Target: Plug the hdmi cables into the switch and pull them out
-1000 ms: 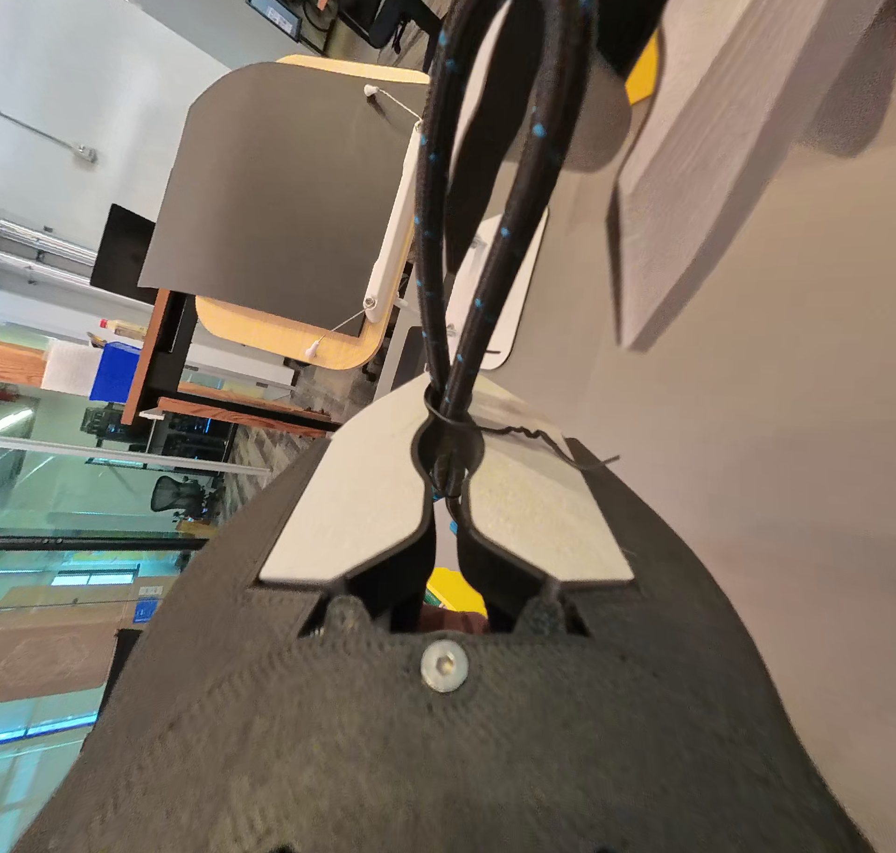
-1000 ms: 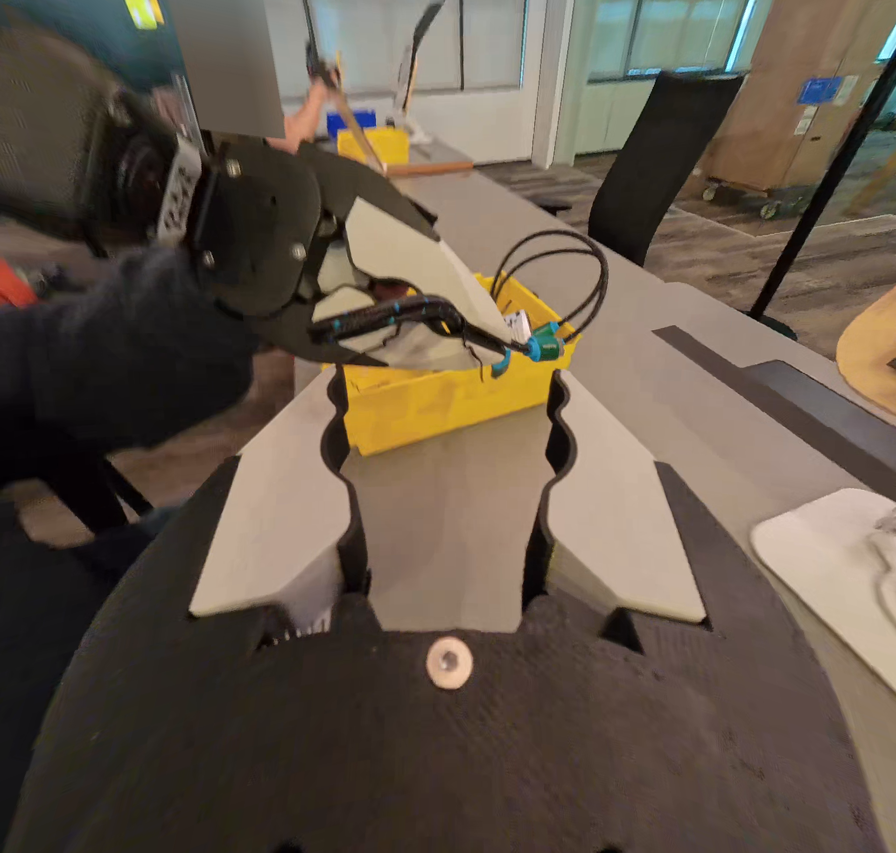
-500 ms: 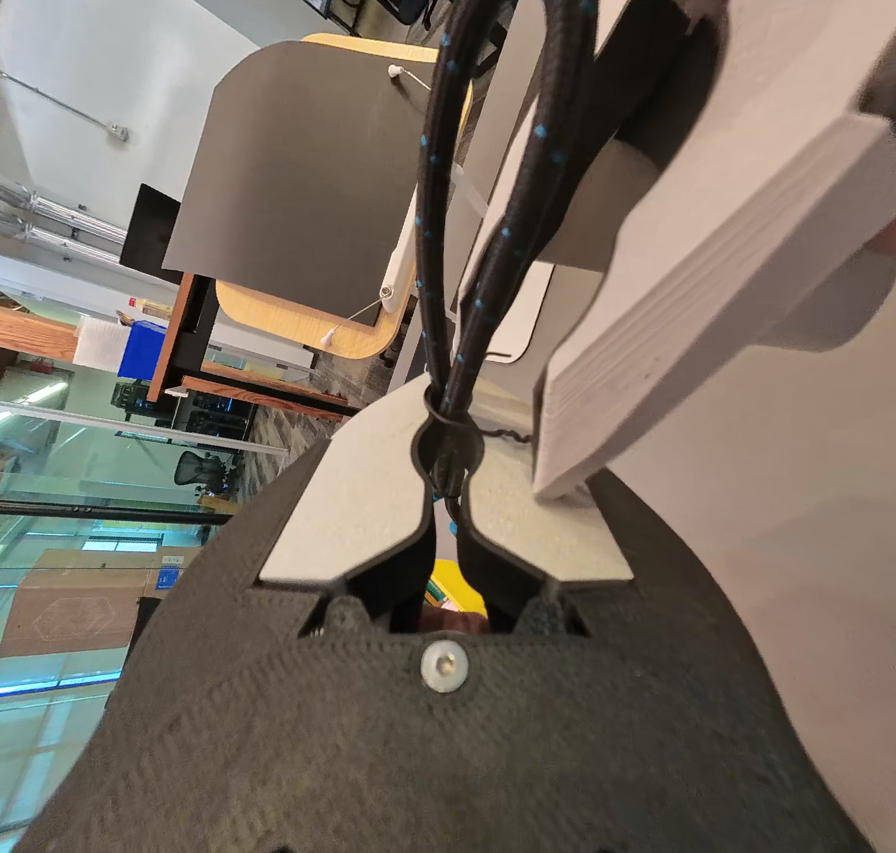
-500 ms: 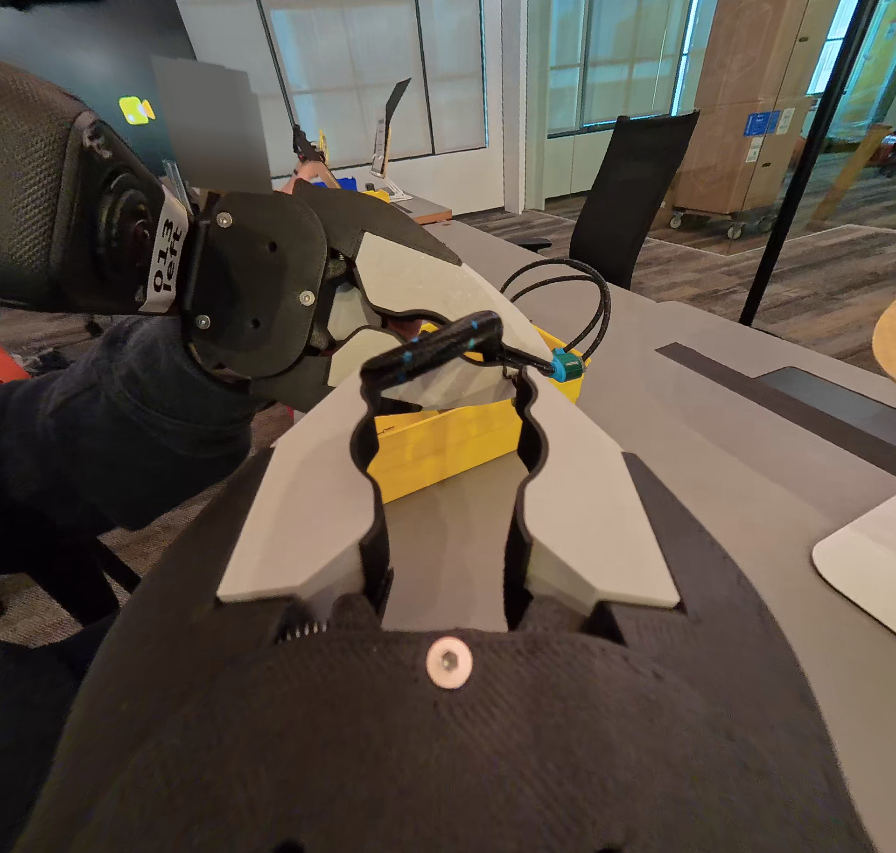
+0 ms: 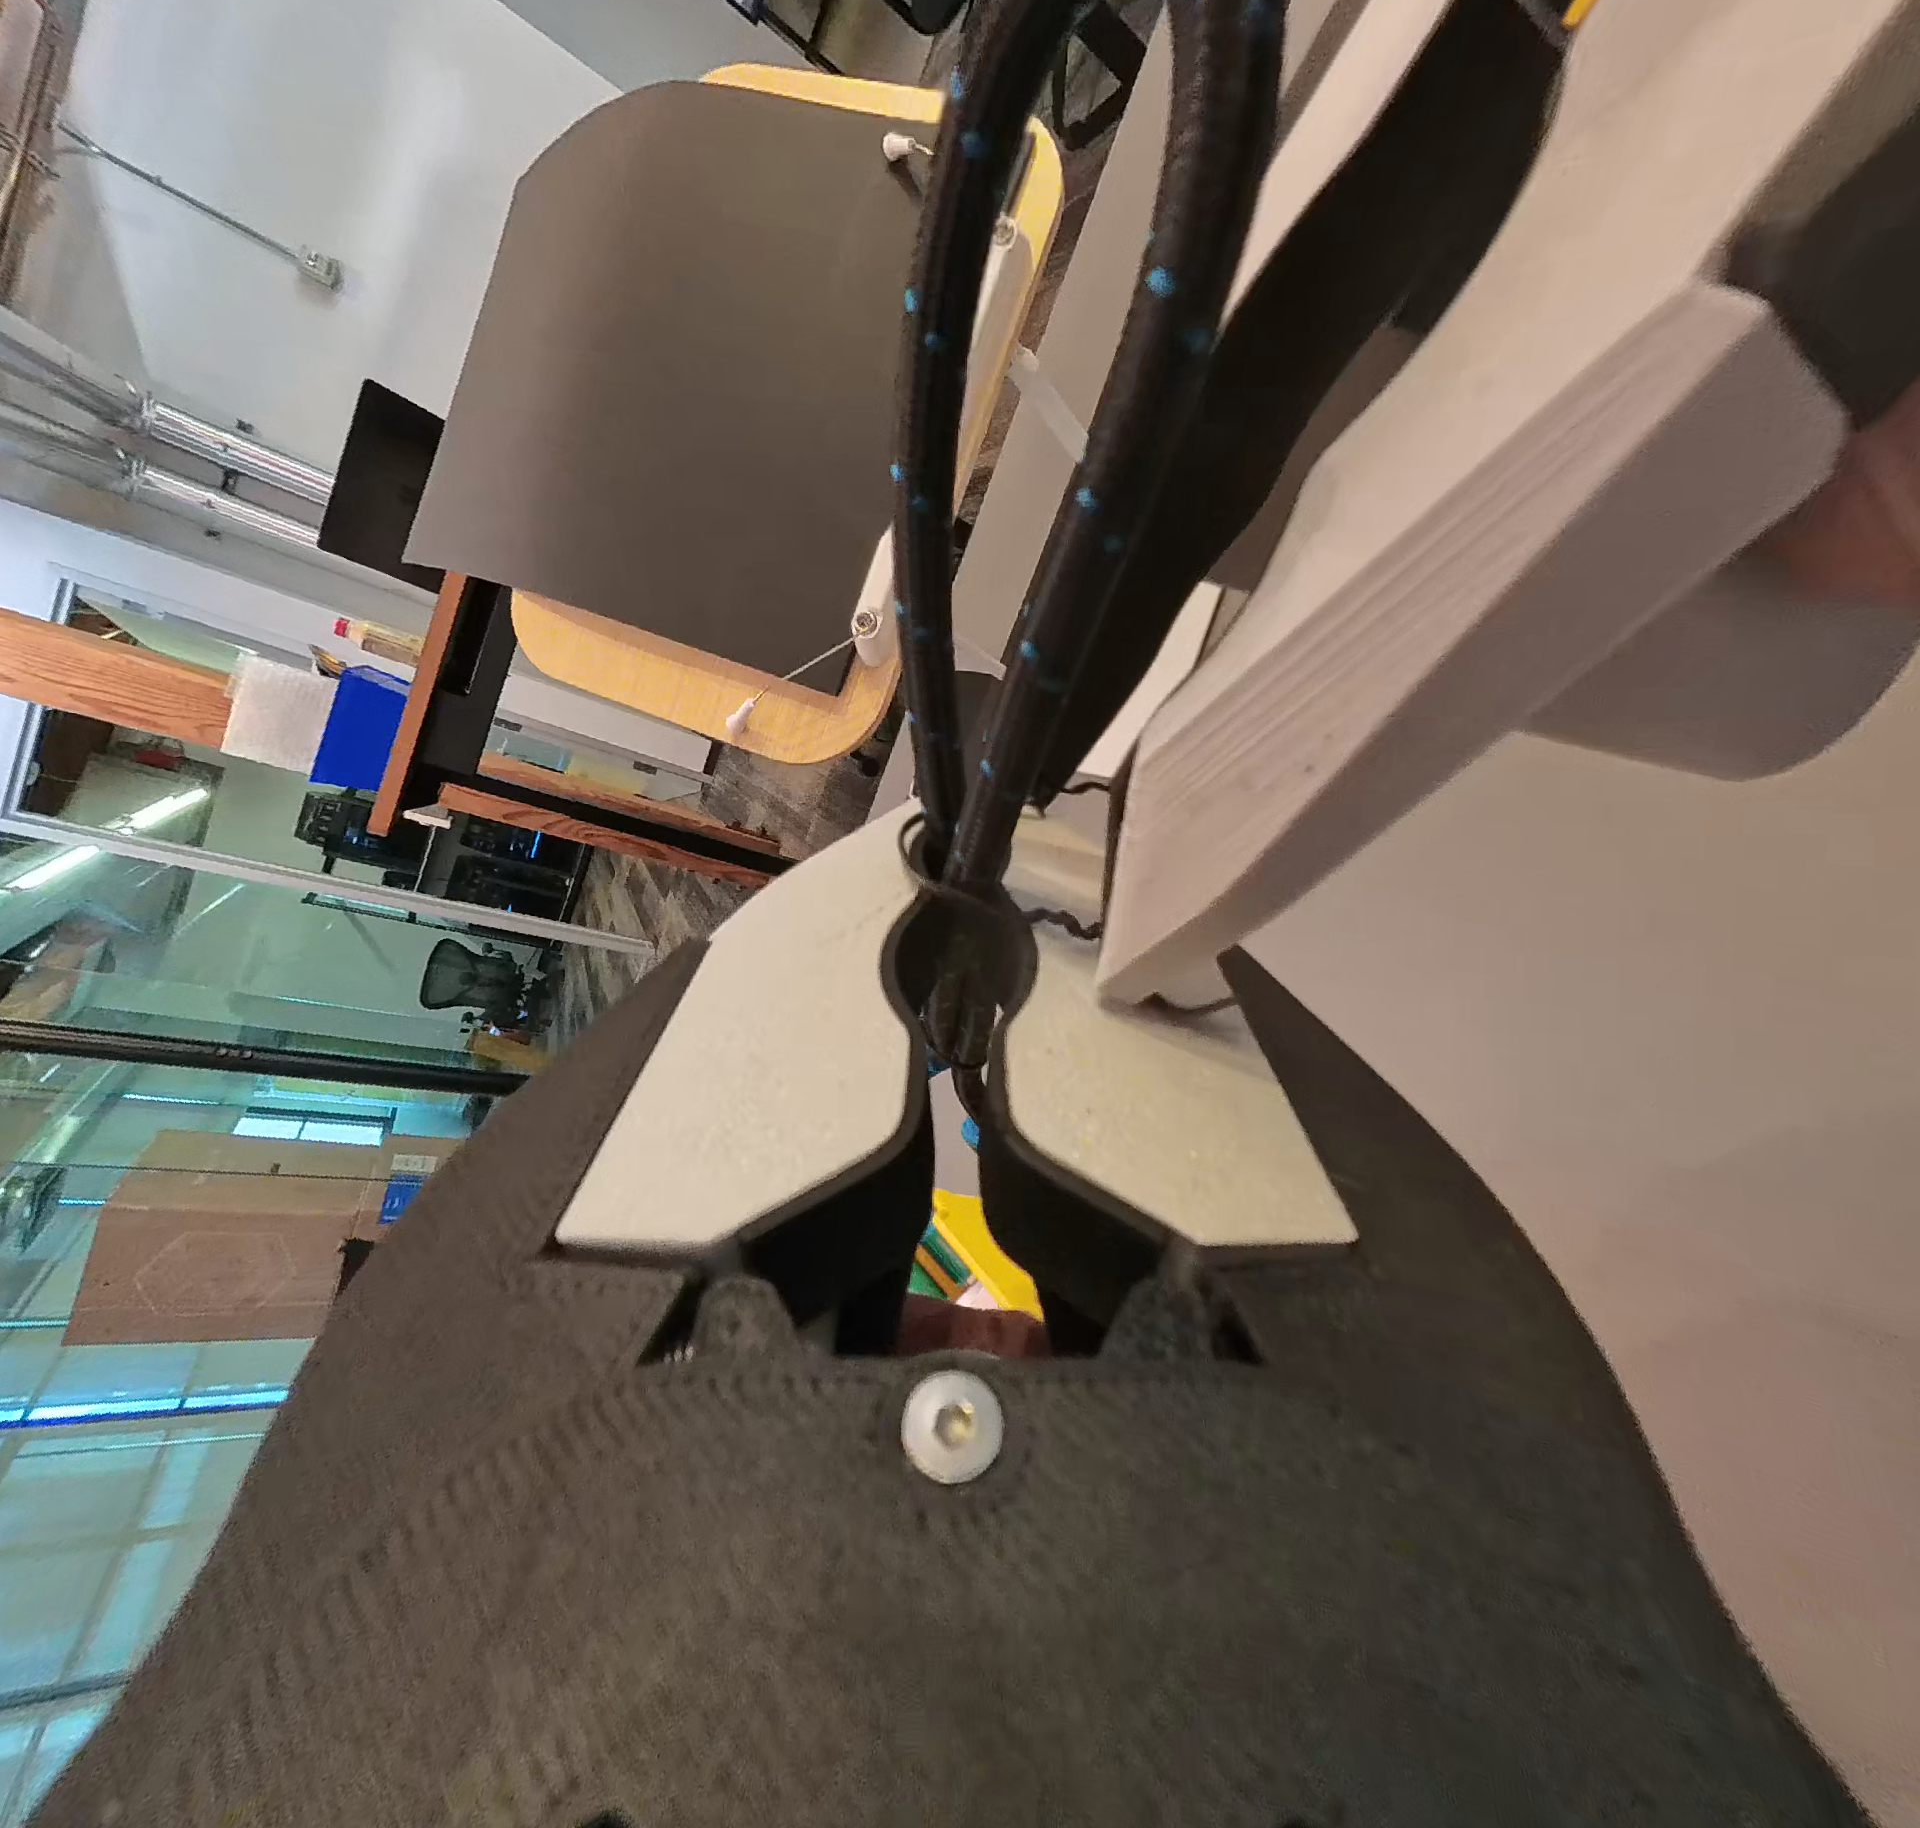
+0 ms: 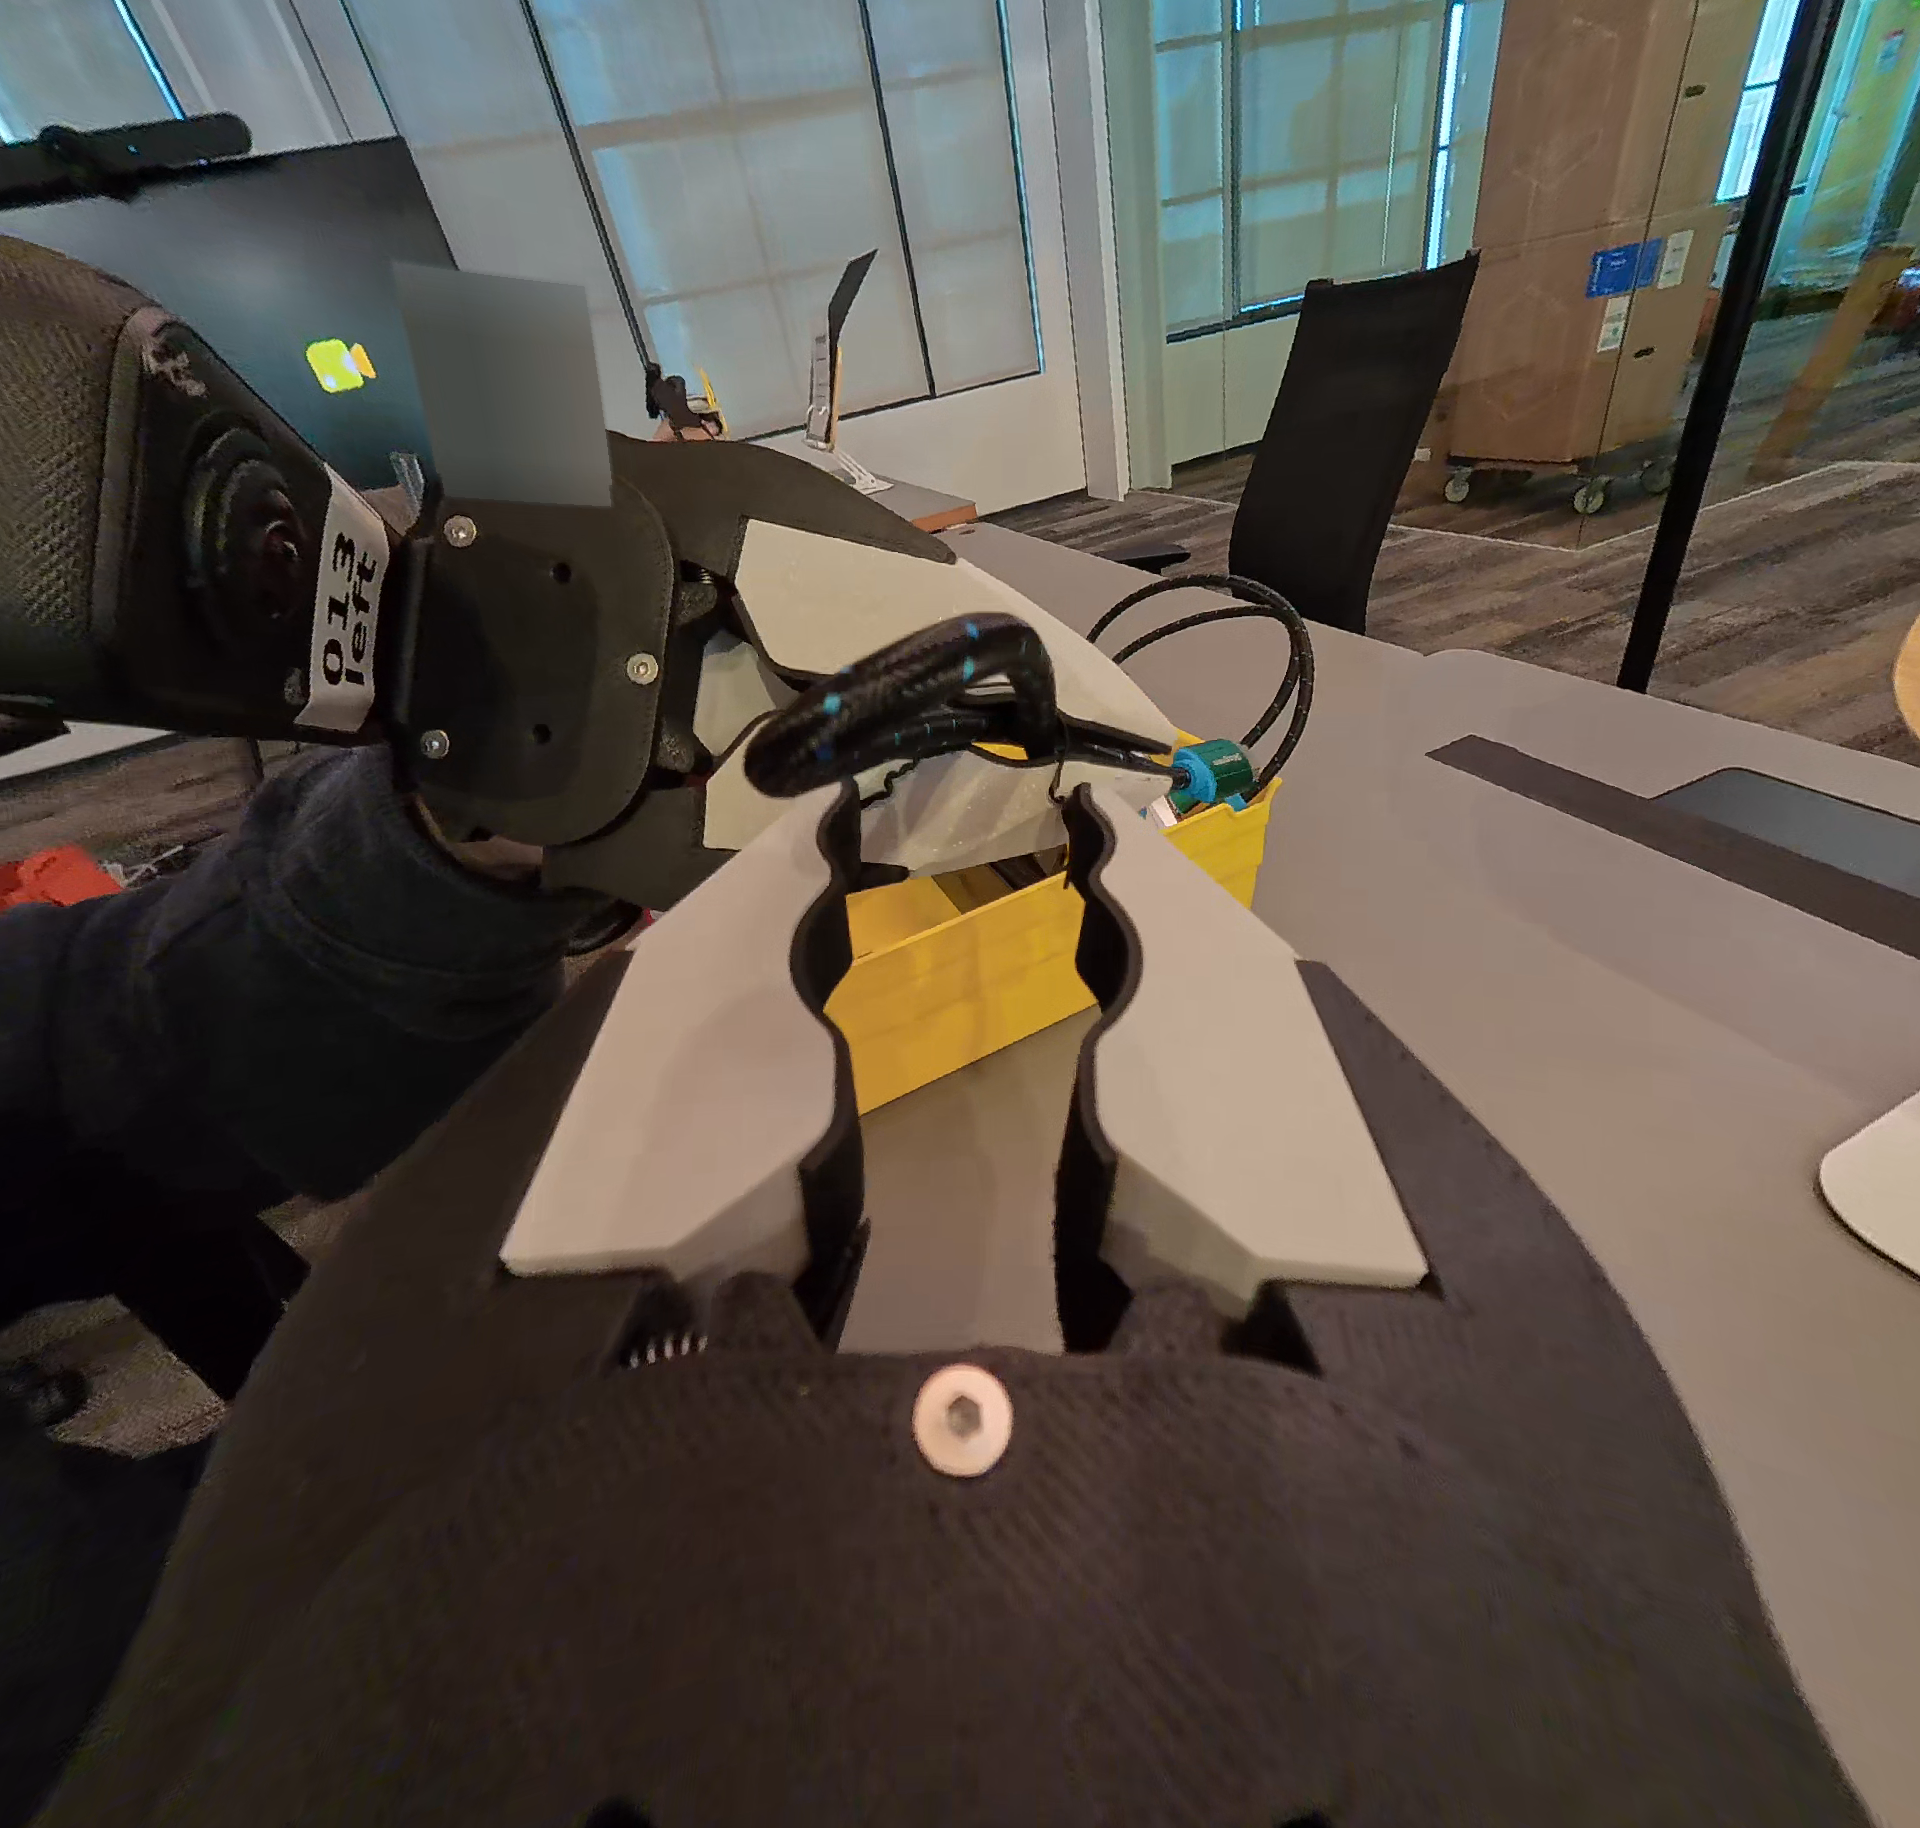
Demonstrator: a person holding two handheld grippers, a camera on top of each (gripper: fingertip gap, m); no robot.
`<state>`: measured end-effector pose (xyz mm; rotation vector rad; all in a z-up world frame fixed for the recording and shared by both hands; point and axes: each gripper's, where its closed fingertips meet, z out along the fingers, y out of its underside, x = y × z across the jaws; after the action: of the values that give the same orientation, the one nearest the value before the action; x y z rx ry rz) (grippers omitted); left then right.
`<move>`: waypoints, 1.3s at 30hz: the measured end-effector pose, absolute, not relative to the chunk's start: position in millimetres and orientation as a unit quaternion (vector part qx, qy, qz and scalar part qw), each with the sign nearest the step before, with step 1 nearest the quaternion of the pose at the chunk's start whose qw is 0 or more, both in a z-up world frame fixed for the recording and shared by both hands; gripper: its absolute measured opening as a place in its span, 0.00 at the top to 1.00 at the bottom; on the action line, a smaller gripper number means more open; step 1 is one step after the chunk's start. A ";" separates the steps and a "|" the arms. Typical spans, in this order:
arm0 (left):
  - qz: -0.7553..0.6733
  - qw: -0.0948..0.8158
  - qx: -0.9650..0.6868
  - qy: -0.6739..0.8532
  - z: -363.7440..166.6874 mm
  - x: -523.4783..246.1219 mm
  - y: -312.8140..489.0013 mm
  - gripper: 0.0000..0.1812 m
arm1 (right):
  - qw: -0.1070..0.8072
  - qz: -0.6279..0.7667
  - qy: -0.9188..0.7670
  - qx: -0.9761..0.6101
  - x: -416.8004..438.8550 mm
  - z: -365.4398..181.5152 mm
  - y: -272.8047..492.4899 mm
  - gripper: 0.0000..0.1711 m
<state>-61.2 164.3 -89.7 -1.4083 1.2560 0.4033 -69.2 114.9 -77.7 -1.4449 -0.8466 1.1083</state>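
Item: black braided cable [image 6: 914,703] with blue flecks, folded into a bundle. We log it clamped in our left gripper [image 5: 961,947], lifted above the yellow bin [image 6: 997,957] on the grey table [image 6: 1558,947]. Our right gripper [image 6: 961,812] stands released, fingers [image 6: 727,1030] spread just under the bundle; contact seems likely, though we cannot confirm it.

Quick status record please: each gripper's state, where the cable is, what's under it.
left gripper: shut on cable, held in the air
cable: black braid with blue flecks, folded in a loop, tied
cable plug: teal end, over the bin
right gripper: open, fingertips just under the cable, not gripping
bin: yellow, on the grey table, below both grippers
switch: not in view
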 end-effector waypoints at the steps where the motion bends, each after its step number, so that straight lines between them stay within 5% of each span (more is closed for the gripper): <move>1: 0.173 0.570 -0.598 0.536 -89.3 -61.0 164.1 0.99 | 0.537 0.466 -0.355 -0.607 -68.8 -77.7 115.0 0.78; 18: 0.173 0.584 -0.591 0.529 -85.7 -56.7 161.3 0.99 | 0.542 0.483 -0.346 -0.594 -60.8 -79.7 118.1 0.98; 27: 0.151 0.616 -0.574 0.518 -76.3 -49.1 155.3 0.99 | 0.533 0.515 -0.346 -0.575 -54.0 -71.8 113.8 1.00; 39: 0.165 0.709 -0.488 0.482 -54.3 -35.2 144.3 0.99 | 0.372 0.744 -0.189 -0.522 -40.8 -56.7 99.9 1.00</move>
<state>-35.2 144.3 -54.3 -1.0831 1.0692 0.3674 -40.8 99.9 -56.7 -1.3380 -0.4839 1.9077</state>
